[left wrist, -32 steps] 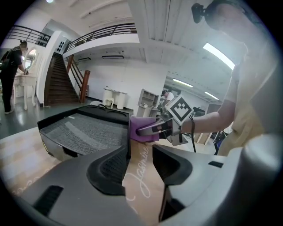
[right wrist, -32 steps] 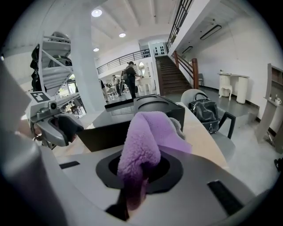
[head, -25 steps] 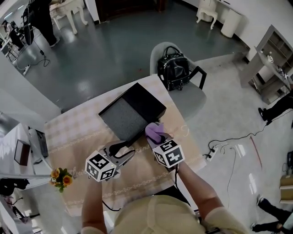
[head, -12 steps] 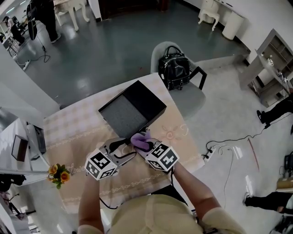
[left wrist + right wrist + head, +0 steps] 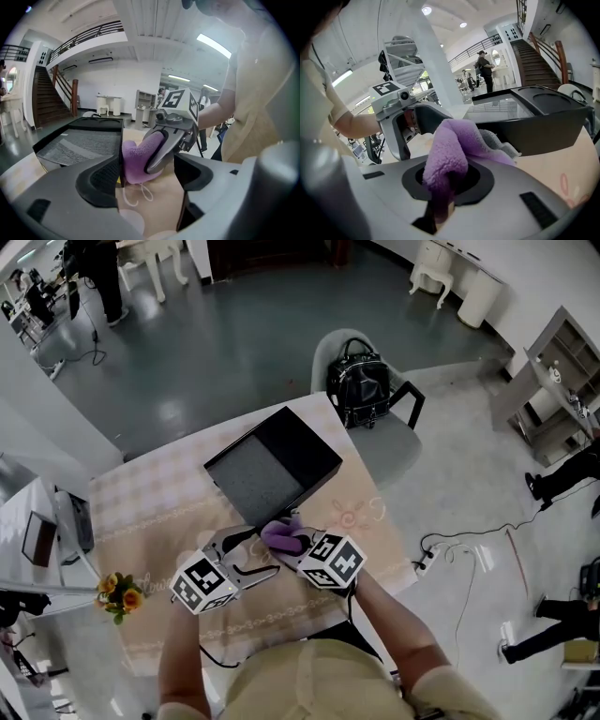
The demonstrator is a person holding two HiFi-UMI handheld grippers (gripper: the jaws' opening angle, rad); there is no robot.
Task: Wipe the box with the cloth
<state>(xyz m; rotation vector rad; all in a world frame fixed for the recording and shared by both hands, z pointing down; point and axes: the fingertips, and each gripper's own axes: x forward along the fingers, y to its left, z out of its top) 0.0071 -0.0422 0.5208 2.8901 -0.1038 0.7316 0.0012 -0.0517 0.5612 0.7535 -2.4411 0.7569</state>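
**Inspector:** Jaws first. How does the right gripper (image 5: 445,180) stand?

**Assistant:** Its jaws are clamped on the purple cloth (image 5: 457,140), which bunches out ahead of them. On the left gripper (image 5: 147,177) the jaws are opening and already wide. The cloth sits between them, but they do not press it.

**Inspector:** And the box (image 5: 272,465)?

**Assistant:** It lies open on the bench (image 5: 150,512), just beyond both grippers. The cloth is near its nearest corner; contact cannot be confirmed.

**Inspector:** Progress?

**Assistant:** Judged early. The cloth is secured in one gripper, and the wiping itself appears outstanding.
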